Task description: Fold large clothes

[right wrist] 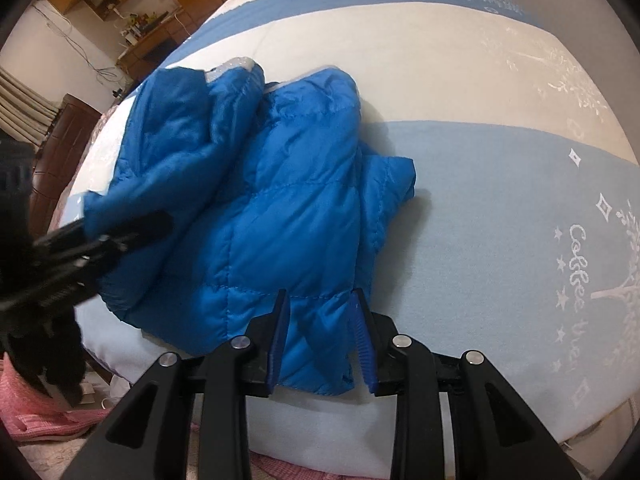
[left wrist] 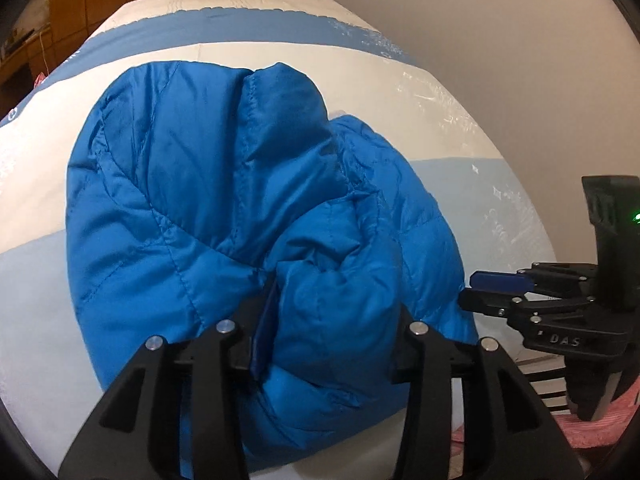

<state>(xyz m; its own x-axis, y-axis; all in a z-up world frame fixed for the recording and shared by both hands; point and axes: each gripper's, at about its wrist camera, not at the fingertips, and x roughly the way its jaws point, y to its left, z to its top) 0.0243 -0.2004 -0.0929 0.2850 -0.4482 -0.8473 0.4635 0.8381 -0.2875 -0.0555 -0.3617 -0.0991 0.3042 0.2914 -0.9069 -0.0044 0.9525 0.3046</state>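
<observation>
A blue puffer jacket (left wrist: 224, 208) lies bunched on the bed; it also shows in the right wrist view (right wrist: 280, 208). My left gripper (left wrist: 332, 320) has its fingers wide around a thick puffy fold at the jacket's near edge, and fabric fills the gap. In the right wrist view the left gripper (right wrist: 132, 228) shows blurred at the jacket's left side. My right gripper (right wrist: 320, 320) has its blue pads either side of the jacket's near hem, and the hem fills the gap. In the left wrist view the right gripper (left wrist: 476, 292) sits at the jacket's right edge.
The bed (right wrist: 500, 208) has a cover in white, blue and pale blue stripes with white print. Pink cloth (right wrist: 36, 416) lies below the near bed edge. Wooden cupboards (left wrist: 100, 4) and a cluttered desk (right wrist: 140, 36) stand at the far left. A wall (left wrist: 500, 40) runs along the right.
</observation>
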